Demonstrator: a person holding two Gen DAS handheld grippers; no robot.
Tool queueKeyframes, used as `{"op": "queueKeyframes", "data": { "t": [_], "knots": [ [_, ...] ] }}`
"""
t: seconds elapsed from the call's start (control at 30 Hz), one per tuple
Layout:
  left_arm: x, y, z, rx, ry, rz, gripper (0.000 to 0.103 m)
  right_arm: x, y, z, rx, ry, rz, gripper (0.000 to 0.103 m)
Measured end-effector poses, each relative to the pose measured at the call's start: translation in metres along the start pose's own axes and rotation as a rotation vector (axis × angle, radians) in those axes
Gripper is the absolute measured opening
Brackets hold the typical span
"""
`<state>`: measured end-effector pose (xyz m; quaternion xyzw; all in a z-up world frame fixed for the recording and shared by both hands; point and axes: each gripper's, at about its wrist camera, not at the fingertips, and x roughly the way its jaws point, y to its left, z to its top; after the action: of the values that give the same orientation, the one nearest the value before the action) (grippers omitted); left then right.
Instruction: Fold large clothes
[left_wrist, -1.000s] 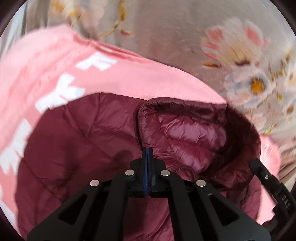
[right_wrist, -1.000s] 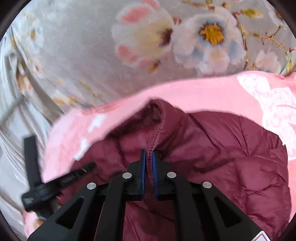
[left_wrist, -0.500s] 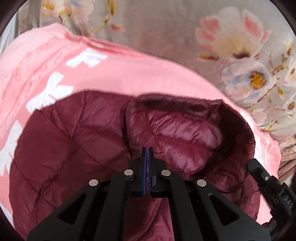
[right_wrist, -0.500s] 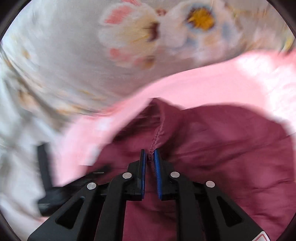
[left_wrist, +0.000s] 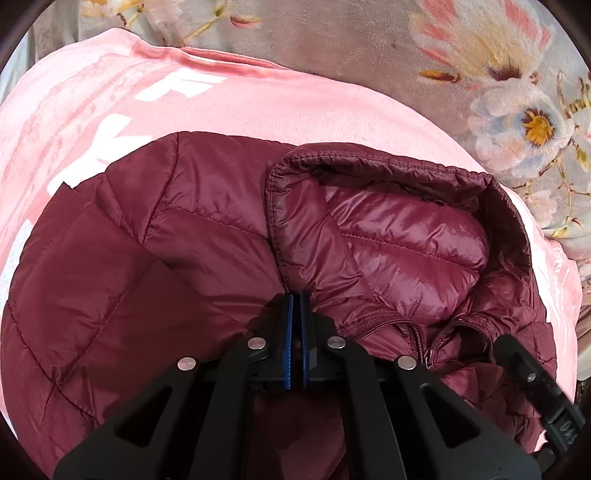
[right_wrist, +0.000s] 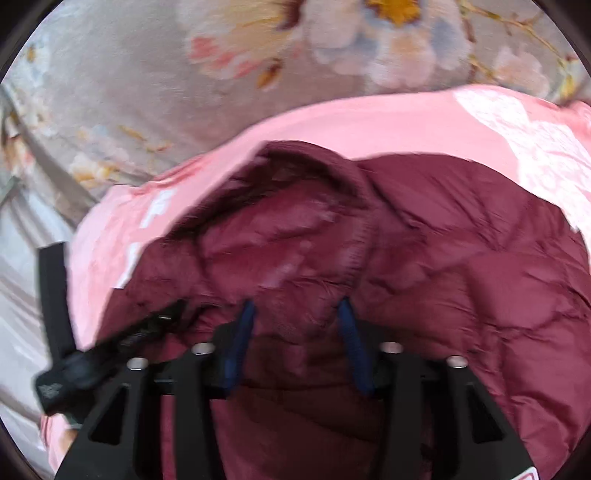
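A maroon quilted puffer jacket (left_wrist: 177, 266) lies on a pink blanket (left_wrist: 258, 107) with white letters. Its collar (left_wrist: 388, 236) stands open, shiny lining showing, zipper below it. My left gripper (left_wrist: 295, 299) is shut on the jacket's collar edge. In the right wrist view the same jacket (right_wrist: 461, 266) fills the lower frame; my right gripper (right_wrist: 295, 306) is open, its blue pads spread over the collar fabric, holding nothing. The left gripper's black body (right_wrist: 110, 339) shows at the left there.
A grey bedspread with a flower print (left_wrist: 517, 118) lies under the pink blanket and shows beyond it (right_wrist: 258, 74). The right gripper's black body (left_wrist: 535, 398) is at the lower right of the left wrist view.
My right gripper has opened and let go of the collar seam. The jacket has come down onto the pink blanket. My left gripper stays shut on the collar edge.
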<state>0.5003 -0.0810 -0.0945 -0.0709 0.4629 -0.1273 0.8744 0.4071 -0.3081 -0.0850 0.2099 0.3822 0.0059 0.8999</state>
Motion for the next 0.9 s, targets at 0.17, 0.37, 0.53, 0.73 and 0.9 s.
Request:
{"op": "queueKeyframes", "data": {
  "t": [0.17, 0.37, 0.53, 0.73, 0.9],
  "knots": [
    [0.0, 0.0, -0.003, 0.013, -0.021, 0.003, 0.003, -0.019, 0.007, 0.006, -0.024, -0.065, -0.165, 0.011],
    [0.0, -0.002, -0.008, 0.021, -0.043, 0.015, 0.003, -0.03, 0.0, -0.004, -0.039, -0.112, -0.39, 0.012],
    [0.0, -0.001, -0.009, 0.021, -0.055, 0.013, 0.003, -0.029, 0.033, 0.001, -0.128, -0.066, -0.304, 0.012],
    [-0.001, 0.005, -0.012, 0.011, -0.073, -0.01, 0.003, -0.017, 0.02, -0.004, -0.043, -0.026, -0.235, 0.016],
    [-0.002, 0.0, -0.014, 0.026, -0.082, 0.008, 0.003, 0.004, 0.022, -0.005, -0.084, 0.025, -0.298, 0.011]
  ]
}}
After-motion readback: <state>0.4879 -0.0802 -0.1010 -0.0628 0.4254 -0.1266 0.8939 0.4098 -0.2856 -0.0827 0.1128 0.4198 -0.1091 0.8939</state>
